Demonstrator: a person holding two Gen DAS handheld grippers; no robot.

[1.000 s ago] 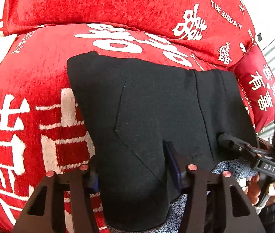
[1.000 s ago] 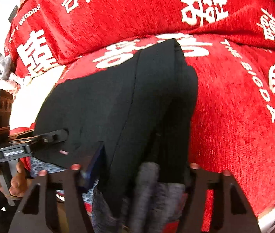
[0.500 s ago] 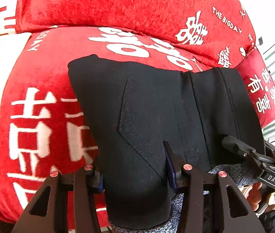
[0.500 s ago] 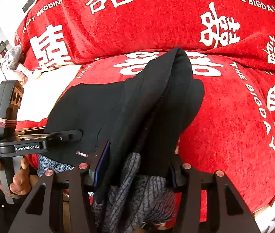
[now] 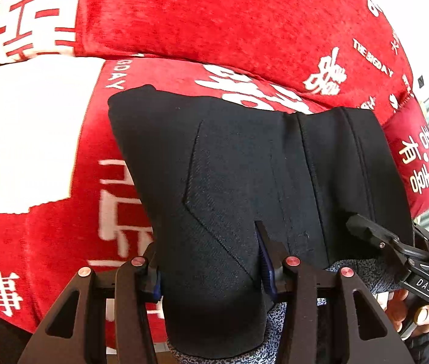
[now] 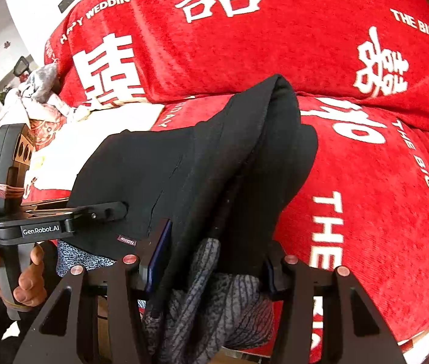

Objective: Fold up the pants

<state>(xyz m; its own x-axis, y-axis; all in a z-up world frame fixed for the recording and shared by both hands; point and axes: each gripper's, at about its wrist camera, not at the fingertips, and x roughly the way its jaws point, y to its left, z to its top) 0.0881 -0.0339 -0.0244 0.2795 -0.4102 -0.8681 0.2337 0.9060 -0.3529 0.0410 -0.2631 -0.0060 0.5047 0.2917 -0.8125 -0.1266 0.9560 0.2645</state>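
Left wrist view shows the black woven trousers with a grey knitted lining (image 5: 244, 182) lying folded on the red plush sofa cover printed with white characters (image 5: 62, 227), their near edge lifted by both tools. The left gripper (image 5: 211, 270) is clamped on a thick wad of that edge, jaws held part-way apart by the cloth. In the right wrist view the right gripper (image 6: 214, 264) likewise bites a bunched stack of black cloth and grey lining, and the person's hand (image 6: 17, 276) holding the other tool shows at the left.

I judge the garment soft and limp but bulky, fairly heavy for cloth because of the lining; it will sag between the two holds and its layers may slide apart. The best hold is through all layers at the two near corners, as now.

Compared with a second ago, the trousers are raised further, the far fold stands up higher, and both jaws have narrowed slightly.
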